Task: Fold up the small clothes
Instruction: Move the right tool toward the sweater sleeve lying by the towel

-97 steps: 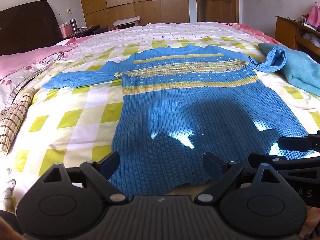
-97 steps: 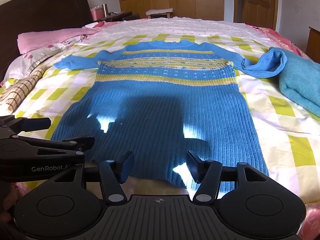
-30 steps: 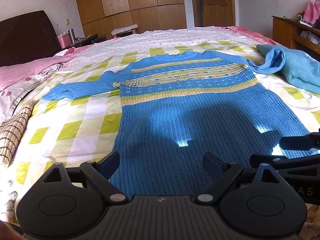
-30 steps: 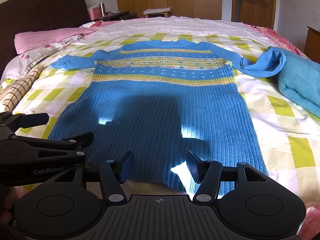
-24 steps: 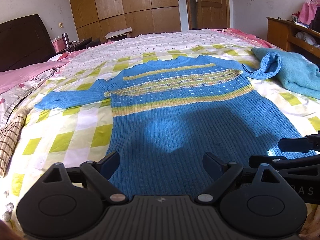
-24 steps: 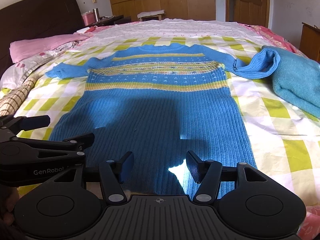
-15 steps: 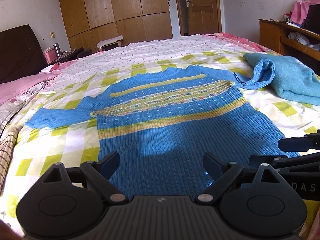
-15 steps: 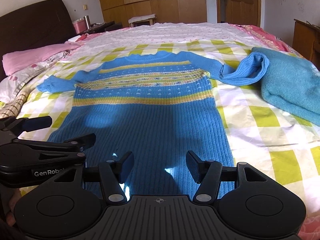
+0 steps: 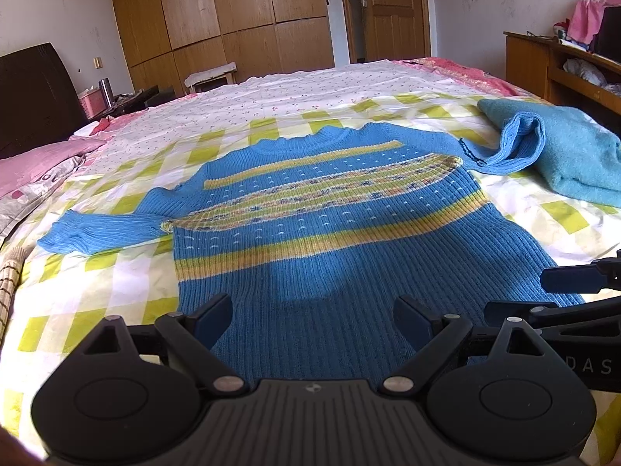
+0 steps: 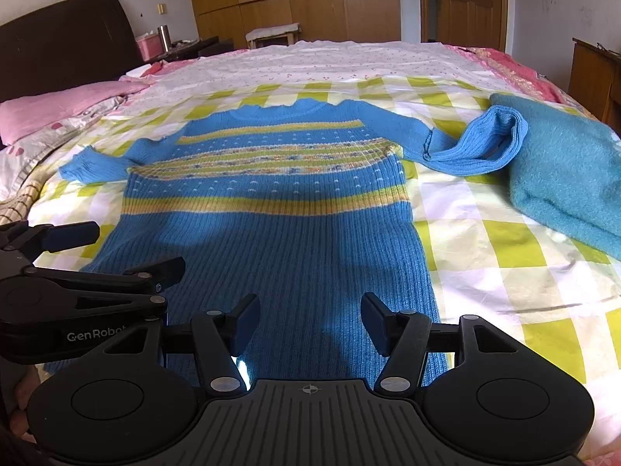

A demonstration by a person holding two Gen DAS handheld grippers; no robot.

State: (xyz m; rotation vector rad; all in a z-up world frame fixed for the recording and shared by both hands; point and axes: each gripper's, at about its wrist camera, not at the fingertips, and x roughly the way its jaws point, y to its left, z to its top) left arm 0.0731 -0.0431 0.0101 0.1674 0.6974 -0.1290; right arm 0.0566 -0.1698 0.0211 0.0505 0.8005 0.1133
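Sweater (image 9: 341,256) flat on bed (image 9: 128,272) (unfolded)

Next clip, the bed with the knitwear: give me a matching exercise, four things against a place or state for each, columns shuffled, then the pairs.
Things:
1. striped blue sweater
2. teal garment
3. pink pillow
4. right gripper

Places or states:
A. jaws apart, holding nothing
B. spread flat on the checked sheet
C. beside the dark headboard
D. under the sweater's doubled-over sleeve

Pairs: 1-B, 2-D, 3-C, 4-A
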